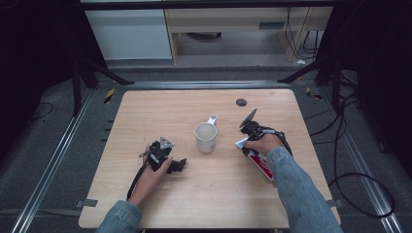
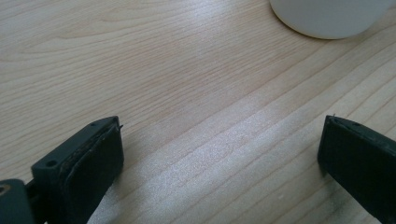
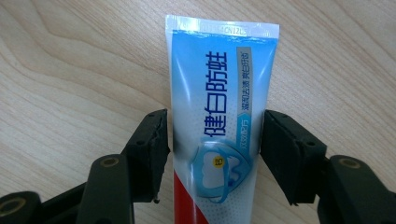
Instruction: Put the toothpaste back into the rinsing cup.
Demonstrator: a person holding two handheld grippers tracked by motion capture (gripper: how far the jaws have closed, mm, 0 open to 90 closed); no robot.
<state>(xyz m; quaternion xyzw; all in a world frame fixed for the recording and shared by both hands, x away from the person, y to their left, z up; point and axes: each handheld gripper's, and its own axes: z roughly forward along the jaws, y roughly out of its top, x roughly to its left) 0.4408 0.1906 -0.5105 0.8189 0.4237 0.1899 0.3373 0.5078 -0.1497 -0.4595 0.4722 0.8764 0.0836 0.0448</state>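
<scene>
Lying flat: a toothpaste tube [image 3: 217, 116], blue, white and red, on the wooden counter [image 1: 204, 194], to the right of the white mug [image 1: 206, 137].
Landmark: the mug stands upright near the counter's middle, its handle pointing away from the person.
Right tongs [image 3: 212, 140]: straddling the tube, one jaw at each long edge; both pads sit at the edges without visibly squeezing, so the grip is not yet clenched.
Right hand [image 1: 264, 143]: well right of the mug, over the tube.
Left tongs [image 2: 219, 154]: spread wide with nothing between them, low over bare wood, left of the mug.
Left hand [image 1: 150, 177]: resting on the counter, nearer the person than the mug.
</scene>
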